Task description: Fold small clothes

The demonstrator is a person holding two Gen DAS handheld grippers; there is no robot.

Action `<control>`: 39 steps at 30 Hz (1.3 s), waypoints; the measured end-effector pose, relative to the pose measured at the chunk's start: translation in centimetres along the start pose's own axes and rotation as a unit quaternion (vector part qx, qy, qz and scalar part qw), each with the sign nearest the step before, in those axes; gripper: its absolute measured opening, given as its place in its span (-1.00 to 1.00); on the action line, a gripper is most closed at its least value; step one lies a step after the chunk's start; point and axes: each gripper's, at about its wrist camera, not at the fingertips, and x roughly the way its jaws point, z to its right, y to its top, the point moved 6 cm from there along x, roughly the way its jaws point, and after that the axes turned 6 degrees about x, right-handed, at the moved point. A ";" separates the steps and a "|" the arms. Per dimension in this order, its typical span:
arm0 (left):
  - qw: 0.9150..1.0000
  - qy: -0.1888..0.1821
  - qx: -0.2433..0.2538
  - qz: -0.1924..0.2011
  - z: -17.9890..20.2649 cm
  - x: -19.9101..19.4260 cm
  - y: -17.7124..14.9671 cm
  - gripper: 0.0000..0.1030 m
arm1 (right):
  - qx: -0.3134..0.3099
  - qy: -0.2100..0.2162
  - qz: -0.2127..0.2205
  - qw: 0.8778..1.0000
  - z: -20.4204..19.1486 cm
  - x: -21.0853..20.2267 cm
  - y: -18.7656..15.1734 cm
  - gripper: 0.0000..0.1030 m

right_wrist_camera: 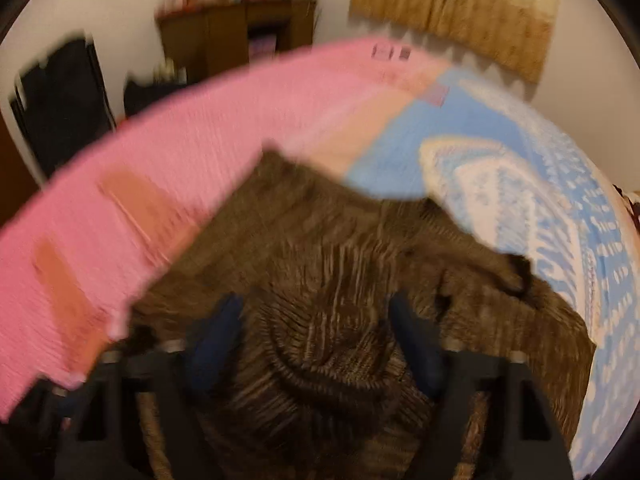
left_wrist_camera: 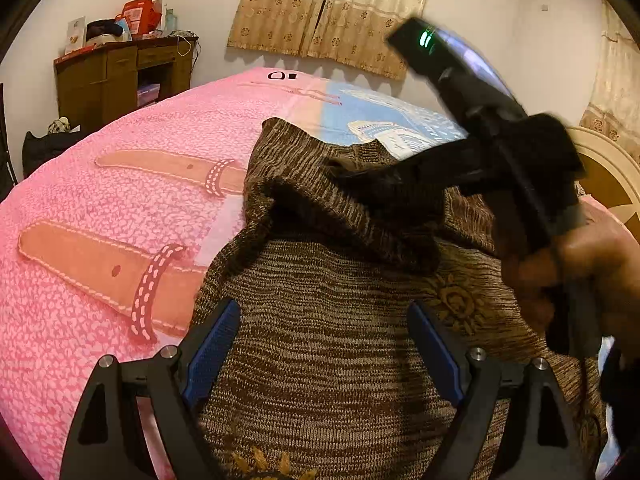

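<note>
The left gripper (left_wrist_camera: 324,344) has its jaws spread wide, blue pads (left_wrist_camera: 212,344) facing each other. Beyond and to the right of those jaws, a bare hand (left_wrist_camera: 576,276) grips the right gripper's (right_wrist_camera: 316,344) black body. Its own jaws stand apart too, though blurred.

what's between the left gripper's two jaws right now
Only the brown knit sweater lies flat in the gap of the open left gripper; the left wrist view shows it.
</note>
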 end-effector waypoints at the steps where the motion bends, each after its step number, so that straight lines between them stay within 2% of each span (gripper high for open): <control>1: 1.000 0.001 0.001 0.000 0.0 0.0 0.0 0.67 | 0.015 -0.005 -0.003 1.000 1.2 0.2 0.0 -0.77; 3: 1.000 0.001 0.001 0.001 0.1 0.0 -0.1 0.67 | 0.051 0.017 0.015 0.998 2.9 -1.1 0.4 -0.78; 5: 1.000 0.000 0.000 0.001 0.1 0.0 -0.1 0.67 | 0.089 0.048 0.059 0.993 5.1 -3.5 1.2 -0.77; 8: 1.000 -0.001 0.000 0.000 -0.1 -0.2 -0.2 0.67 | 0.150 0.106 0.135 0.974 9.0 -7.0 1.2 -0.77; 10: 1.000 0.002 0.002 0.000 -0.1 -0.2 -0.1 0.67 | 0.177 0.100 0.157 0.966 11.5 -7.1 0.1 -0.77; 12: 1.000 0.004 0.004 -0.002 0.0 -0.1 0.0 0.67 | 0.202 0.084 0.148 0.964 13.1 -5.3 -1.3 -0.74; 15: 1.000 0.008 0.007 -0.003 0.4 0.1 0.1 0.67 | 0.238 0.042 0.088 0.966 15.4 -1.0 -5.4 -0.58; 16: 1.000 0.009 0.007 -0.004 0.6 0.1 0.2 0.67 | 0.258 0.065 0.089 0.960 16.3 -0.8 -6.6 -0.62; 17: 1.000 0.009 0.008 -0.004 0.6 0.2 0.2 0.67 | 0.284 0.084 0.102 0.950 17.2 -1.5 -7.1 -0.52; 19: 1.000 0.012 0.009 -0.005 0.9 0.3 0.3 0.67 | 0.323 0.087 0.118 0.935 18.5 -3.3 -8.0 0.24; 20: 1.000 0.014 0.010 -0.006 1.0 0.4 0.3 0.67 | 0.342 0.067 0.144 0.926 19.3 -4.9 -8.9 0.37; 22: 1.000 0.019 0.012 -0.010 1.3 0.6 0.3 0.67 | 0.352 0.029 0.167 0.921 19.6 -6.5 -9.0 0.40; 24: 1.000 0.023 0.014 -0.014 1.4 0.8 0.4 0.67 | 0.340 0.022 0.171 0.924 19.0 -7.8 -9.2 0.37; 26: 0.999 0.032 0.014 -0.025 1.4 1.0 0.7 0.67 | 0.308 0.036 0.155 0.938 16.8 -7.8 -9.1 0.29; 28: 0.998 0.050 0.008 -0.031 1.0 1.0 1.3 0.67 | 0.290 0.043 0.135 0.946 16.0 -7.1 -9.0 0.23; 31: 0.997 0.073 -0.019 -0.035 -0.1 1.8 2.4 0.67 | 0.292 0.047 0.130 0.946 15.5 -6.8 -9.7 0.24; 34: 0.993 0.105 -0.023 -0.042 -0.3 3.2 3.8 0.67 | 0.296 0.047 0.118 0.947 15.5 -5.7 -9.7 0.32; 37: 0.988 0.144 -0.009 -0.058 -0.6 5.1 4.9 0.67 | 0.303 0.071 0.102 0.945 15.1 -4.4 -9.2 0.34; 38: 0.985 0.162 -0.023 -0.057 -1.3 5.4 5.2 0.67 | 0.297 0.084 0.094 0.947 14.7 -4.0 -9.0 0.34; 39: 0.982 0.177 -0.041 -0.055 -2.2 5.4 5.4 0.67 | 0.285 0.076 0.091 0.951 14.5 -4.1 -9.0 0.29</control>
